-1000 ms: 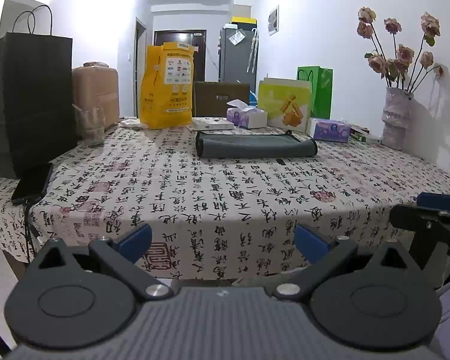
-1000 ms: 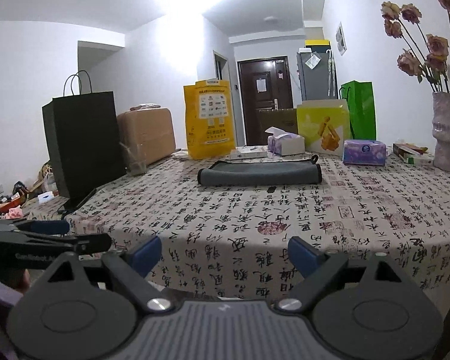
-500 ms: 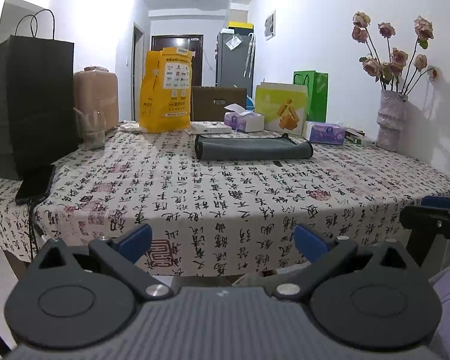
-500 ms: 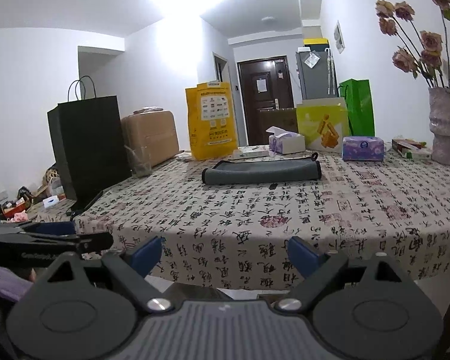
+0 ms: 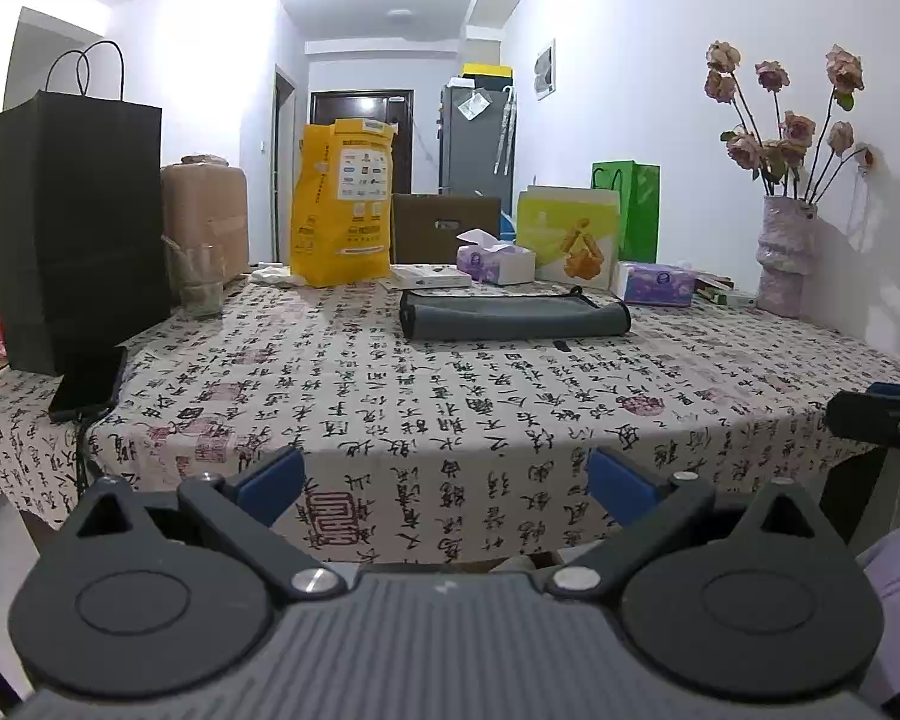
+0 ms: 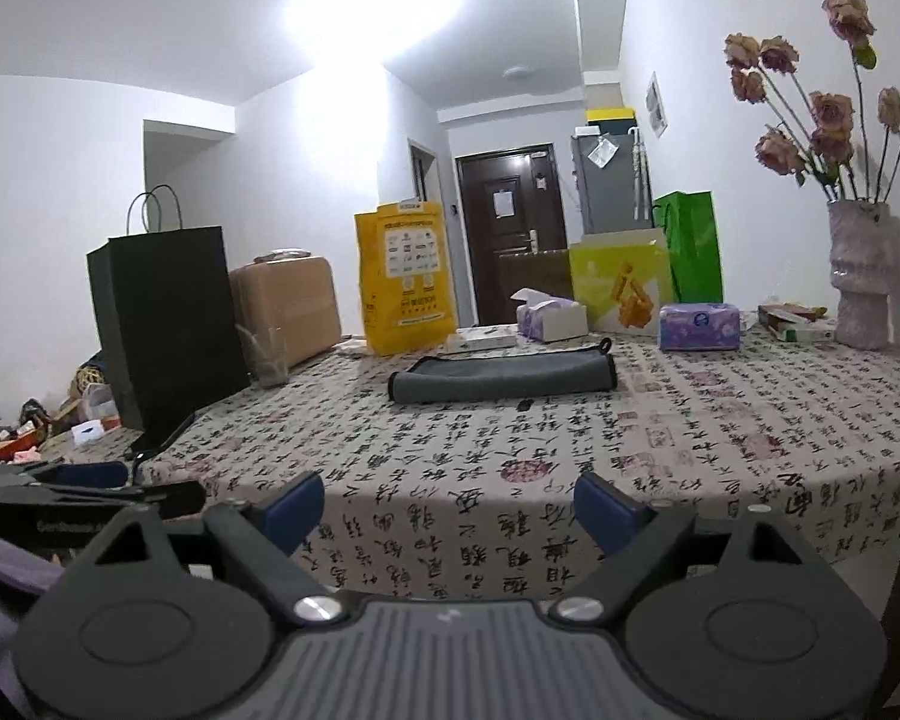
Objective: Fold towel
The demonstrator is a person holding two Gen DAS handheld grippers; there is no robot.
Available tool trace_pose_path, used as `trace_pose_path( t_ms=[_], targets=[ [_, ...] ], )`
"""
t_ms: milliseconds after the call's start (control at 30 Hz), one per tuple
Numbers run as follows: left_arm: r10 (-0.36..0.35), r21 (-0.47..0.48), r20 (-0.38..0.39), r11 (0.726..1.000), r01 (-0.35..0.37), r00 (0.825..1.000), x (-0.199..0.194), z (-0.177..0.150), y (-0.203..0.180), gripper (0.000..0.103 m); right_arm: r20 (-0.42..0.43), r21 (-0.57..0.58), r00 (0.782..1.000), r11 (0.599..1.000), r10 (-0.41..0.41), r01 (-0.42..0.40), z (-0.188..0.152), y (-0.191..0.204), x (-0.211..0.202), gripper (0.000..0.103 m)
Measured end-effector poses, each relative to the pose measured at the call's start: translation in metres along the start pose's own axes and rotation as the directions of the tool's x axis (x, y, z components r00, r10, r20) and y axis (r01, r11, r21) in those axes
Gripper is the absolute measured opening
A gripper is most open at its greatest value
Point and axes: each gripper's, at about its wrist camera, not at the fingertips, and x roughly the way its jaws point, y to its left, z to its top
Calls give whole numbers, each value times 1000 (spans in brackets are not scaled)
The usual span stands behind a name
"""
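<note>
A grey towel (image 5: pixel 515 316) lies folded into a long flat strip on the far half of the table (image 5: pixel 426 396); it also shows in the right wrist view (image 6: pixel 504 378). My left gripper (image 5: pixel 444 480) is open and empty, held in front of and below the table's near edge, far from the towel. My right gripper (image 6: pixel 450 507) is open and empty too, at the near edge. The right gripper's side shows at the right of the left wrist view (image 5: pixel 876 420); the left gripper shows at the left of the right wrist view (image 6: pixel 84 492).
A black paper bag (image 5: pixel 72 228), a phone (image 5: pixel 90 381) and a glass (image 5: pixel 201 279) stand at the left. A yellow bag (image 5: pixel 342 201), tissue boxes (image 5: pixel 654 283), gift bags and a vase of flowers (image 5: pixel 786 258) line the back and right.
Both grippers have pulled back a little from the table and tilted upward, so the table sits lower in both views. The towel has not moved.
</note>
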Motion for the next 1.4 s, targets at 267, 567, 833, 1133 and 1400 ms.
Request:
trace_pose_path(
  t_ms=[267, 567, 833, 1133, 1400],
  targets=[
    [-1, -1, 8, 1000, 1, 1000, 0, 0, 1, 103, 3, -2, 1000, 1000, -3, 3, 1, 0, 1, 90],
    [0, -1, 13, 1000, 0, 1000, 0, 2, 0, 103, 5, -5, 1000, 1000, -2, 2, 2, 0, 3, 91],
    [-1, -2, 12, 1000, 1, 1000, -1, 2, 0, 103, 2, -5, 1000, 1000, 2, -2, 3, 0, 4, 92],
    [0, -2, 13, 1000, 0, 1000, -1, 2, 0, 103, 4, -9, 1000, 1000, 7, -7, 3, 0, 6, 93],
    [1, -2, 14, 1000, -1, 1000, -1, 2, 0, 103, 5, -9, 1000, 1000, 4, -4, 3, -1, 7, 93]
  ],
)
